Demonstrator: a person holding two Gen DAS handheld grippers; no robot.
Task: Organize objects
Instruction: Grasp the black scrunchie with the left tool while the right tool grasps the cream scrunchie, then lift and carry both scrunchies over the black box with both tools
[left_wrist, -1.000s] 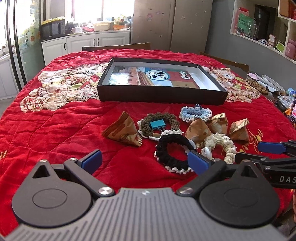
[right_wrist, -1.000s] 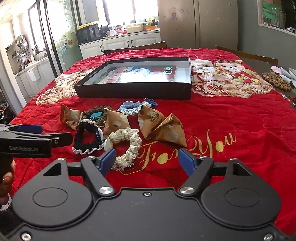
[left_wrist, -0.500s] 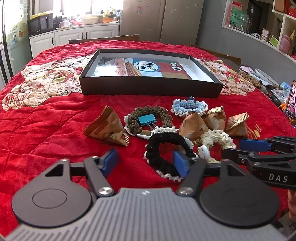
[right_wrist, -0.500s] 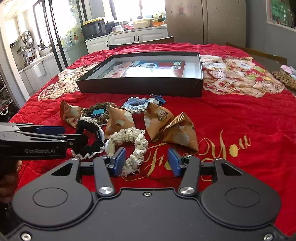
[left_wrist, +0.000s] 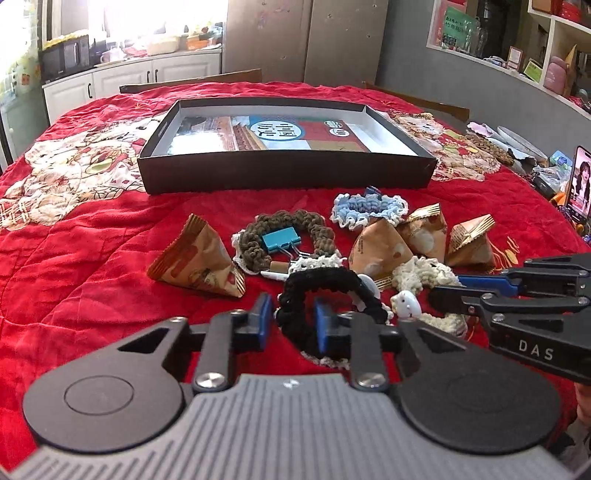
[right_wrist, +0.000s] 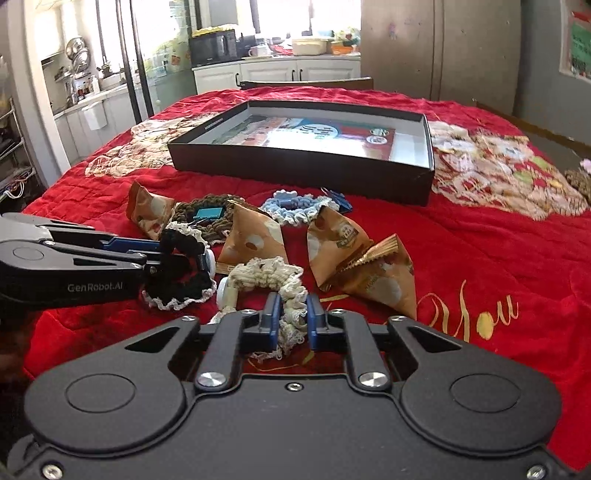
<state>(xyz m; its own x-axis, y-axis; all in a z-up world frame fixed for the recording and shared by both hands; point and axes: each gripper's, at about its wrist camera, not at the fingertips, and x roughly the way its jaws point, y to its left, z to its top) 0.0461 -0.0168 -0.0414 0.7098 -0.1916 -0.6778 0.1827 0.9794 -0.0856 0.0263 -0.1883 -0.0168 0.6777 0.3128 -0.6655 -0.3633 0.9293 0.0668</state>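
Two grippers pinch crocheted scrunchies on a red-covered counter.

The left gripper (left_wrist: 290, 324) is closing, its blue pads either side of the black scrunchie's (left_wrist: 325, 286) near loop and about touching it. The right gripper (right_wrist: 290, 320) is pressed tight on the cream scrunchie (right_wrist: 271, 275), whose loop bunches between its pads. Both scrunchies lie on the red cloth (right_wrist: 498, 258) in a cluster with a brown scrunchie (left_wrist: 291, 225) holding a teal clip (left_wrist: 279, 239), a blue scrunchie (left_wrist: 369, 208) and several brown triangular packets (left_wrist: 199, 260). Behind the cluster sits a shallow black box (left_wrist: 288, 173), apart from it, a printed sheet on its floor.
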